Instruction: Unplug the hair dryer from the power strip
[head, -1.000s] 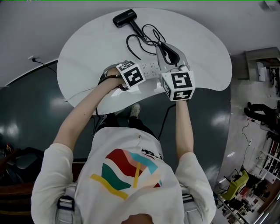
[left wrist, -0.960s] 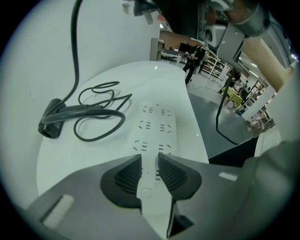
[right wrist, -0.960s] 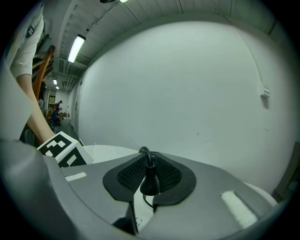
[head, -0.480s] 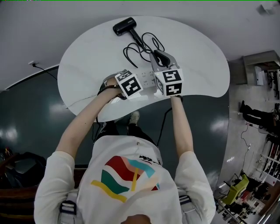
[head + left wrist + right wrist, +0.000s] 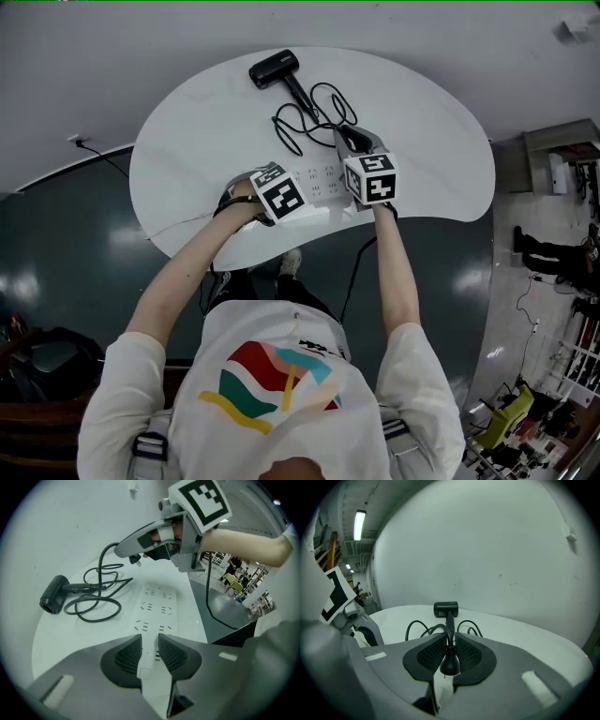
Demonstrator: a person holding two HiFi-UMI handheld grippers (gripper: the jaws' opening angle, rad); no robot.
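- While the left gripper [image 5: 150,648] clamps the near end of the white power strip [image 5: 154,609], its ribbed pads pressed on either side of the casing, the right gripper [image 5: 450,654] pinches the black plug [image 5: 450,663] between its own pads
- Seen from the left gripper view, the plug hangs in the right gripper's jaws beyond the strip's far end, clear of the sockets, none of which has anything in it
- From the plug, the black cable [image 5: 93,609] runs in loose loops across the round white table [image 5: 187,122], beside the strip's far half
- At the cable's other end, the black hair dryer [image 5: 274,68] lies on its side near the table's far edge, well apart from both grippers
- From the head view, the strip lies flat between the two marker cubes, near the table's front edge, with the person's bare forearms reaching in from below
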